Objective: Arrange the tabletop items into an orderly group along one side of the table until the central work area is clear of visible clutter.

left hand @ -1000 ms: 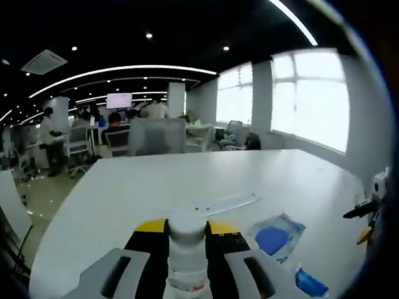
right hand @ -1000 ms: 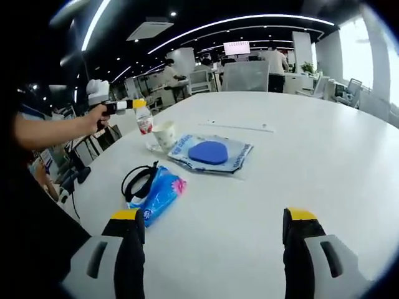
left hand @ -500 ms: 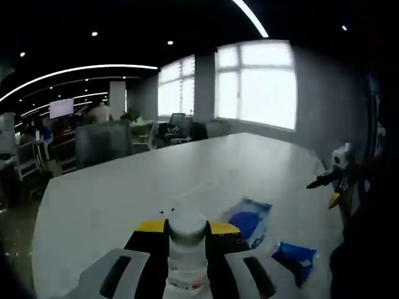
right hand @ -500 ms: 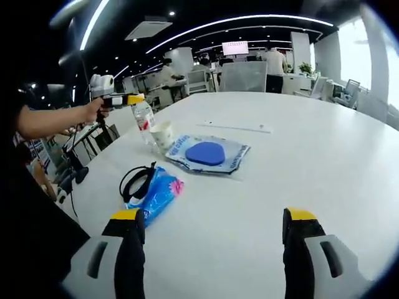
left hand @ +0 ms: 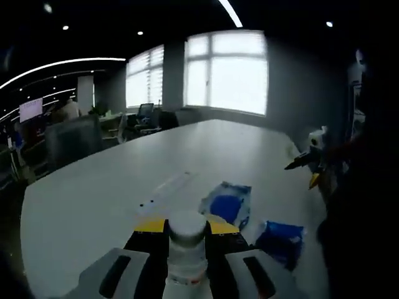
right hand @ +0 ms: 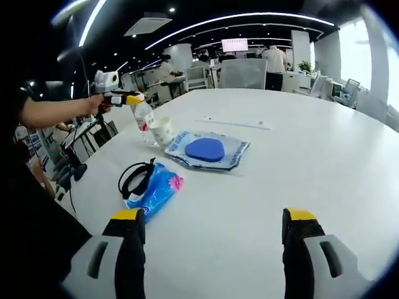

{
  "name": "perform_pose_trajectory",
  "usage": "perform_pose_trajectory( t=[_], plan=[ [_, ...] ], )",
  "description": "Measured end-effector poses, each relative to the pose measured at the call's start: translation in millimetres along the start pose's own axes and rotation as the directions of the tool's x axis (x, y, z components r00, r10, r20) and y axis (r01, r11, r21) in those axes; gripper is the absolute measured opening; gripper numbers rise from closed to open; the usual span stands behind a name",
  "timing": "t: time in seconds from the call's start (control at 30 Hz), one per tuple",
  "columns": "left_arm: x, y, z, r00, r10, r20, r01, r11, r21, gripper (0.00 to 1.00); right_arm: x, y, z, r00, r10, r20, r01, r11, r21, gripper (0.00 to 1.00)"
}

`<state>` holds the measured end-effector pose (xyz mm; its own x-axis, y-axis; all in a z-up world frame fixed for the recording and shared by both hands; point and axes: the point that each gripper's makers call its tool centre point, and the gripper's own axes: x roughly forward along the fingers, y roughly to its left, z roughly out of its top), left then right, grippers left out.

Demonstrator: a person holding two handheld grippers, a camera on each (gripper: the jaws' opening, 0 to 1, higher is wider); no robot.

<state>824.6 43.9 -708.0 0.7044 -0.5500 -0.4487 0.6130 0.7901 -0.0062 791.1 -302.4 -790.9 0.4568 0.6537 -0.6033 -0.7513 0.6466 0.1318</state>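
Left claw (right hand: 128, 98) grips the bottle (right hand: 144, 121) by the cup (right hand: 163, 132), right claw (right hand: 211, 240) open w/ nothing; blue pouch (right hand: 207, 149), blue pack (right hand: 156, 190) & long strip (right hand: 235, 123) not yet tidied on the table (right hand: 324, 156).

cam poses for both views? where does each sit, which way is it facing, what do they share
Left gripper view: rides the left gripper, shut on a bottle, facing across the white table toward the windows; the right gripper enters at right.
Right gripper view: rides the open right gripper, low over the table, facing the office; a forearm holds the left gripper at the bottle beside a paper cup.
Shared: bottle, blue pouch, blue packet.
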Motion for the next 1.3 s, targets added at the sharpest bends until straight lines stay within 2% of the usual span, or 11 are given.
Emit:
perform_pose_trajectory(
  t=[0.1, 0.23, 0.47, 0.8, 0.93, 1.03, 1.3],
  plan=[
    [0, -2.1, 2.1, 0.999, -0.042, -0.017, 0.043, 0.998, 0.038, 0.19, 0, -1, -1.6, 1.000, -0.004, -0.008, 0.004, 1.000, -0.001, 0.86],
    [1, 3.6, 2.8, 0.998, -0.062, -0.031, 0.063, 0.997, 0.051, 0.19, 0, -3, -1.3, 1.000, -0.009, -0.010, 0.009, 1.000, 0.000, 0.86],
    [1, 6.1, 0.4, 0.989, -0.131, -0.069, 0.136, 0.987, 0.083, 0.19, 2, -3, 1.3, 1.000, -0.013, -0.012, 0.013, 1.000, -0.001, 0.86],
    [0, 8.4, -0.4, 0.979, -0.174, -0.102, 0.183, 0.978, 0.097, 0.20, 6, 1, 3.2, 1.000, 0.000, -0.028, 0.000, 1.000, -0.015, 0.86],
    [-1, 11.8, -0.2, 0.978, -0.187, -0.098, 0.195, 0.977, 0.083, 0.20, 7, 3, 4.7, 1.000, 0.007, -0.029, -0.007, 1.000, -0.019, 0.86],
    [-1, 6.4, -1.3, 0.972, -0.206, -0.113, 0.217, 0.972, 0.090, 0.20, 8, 5, 5.7, 0.999, 0.012, -0.031, -0.013, 1.000, -0.025, 0.86],
    [-2, 7.1, -3.3, 0.975, -0.195, -0.106, 0.205, 0.975, 0.086, 0.21, 9, 9, 7.0, 0.999, 0.019, -0.028, -0.020, 0.999, -0.029, 0.86]
  ],
)
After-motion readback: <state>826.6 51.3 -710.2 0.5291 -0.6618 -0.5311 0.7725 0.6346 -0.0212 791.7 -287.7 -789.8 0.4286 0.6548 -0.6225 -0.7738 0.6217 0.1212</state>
